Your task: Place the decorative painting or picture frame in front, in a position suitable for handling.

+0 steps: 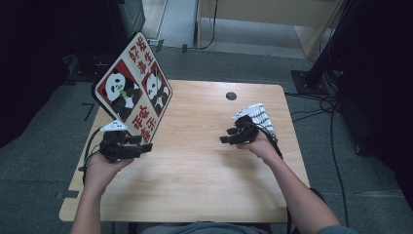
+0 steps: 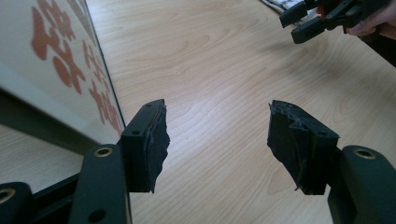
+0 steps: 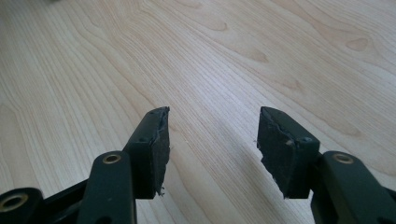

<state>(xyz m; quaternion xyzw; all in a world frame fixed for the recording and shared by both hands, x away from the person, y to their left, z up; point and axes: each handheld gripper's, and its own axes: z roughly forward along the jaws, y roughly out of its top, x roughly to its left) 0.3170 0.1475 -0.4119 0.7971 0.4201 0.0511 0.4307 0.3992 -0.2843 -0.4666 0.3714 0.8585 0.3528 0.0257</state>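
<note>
High view: a person's two forearms come up over a pale wooden surface (image 1: 195, 165), each hand holding a black gripper. The left gripper (image 1: 139, 146) points toward the middle of the surface, with a white plate on top of it, and a large diamond-shaped panda sign (image 1: 134, 85) with red characters stands tilted just behind and beside it. The right gripper (image 1: 229, 136) points back toward the left one, and a white striped item (image 1: 258, 114), too small to identify, lies just behind the hand holding it. Left gripper view: the jaws stand wide apart with bare wood between them and nothing held; the sign's edge (image 2: 56, 79) runs close along the outside of the left jaw, and the other gripper (image 2: 322, 21) shows far ahead past the right jaw. Right gripper view: the right gripper (image 3: 212, 140) has its jaws wide apart too, holding nothing, with only wood grain (image 3: 233, 56) between and ahead of them.
</note>
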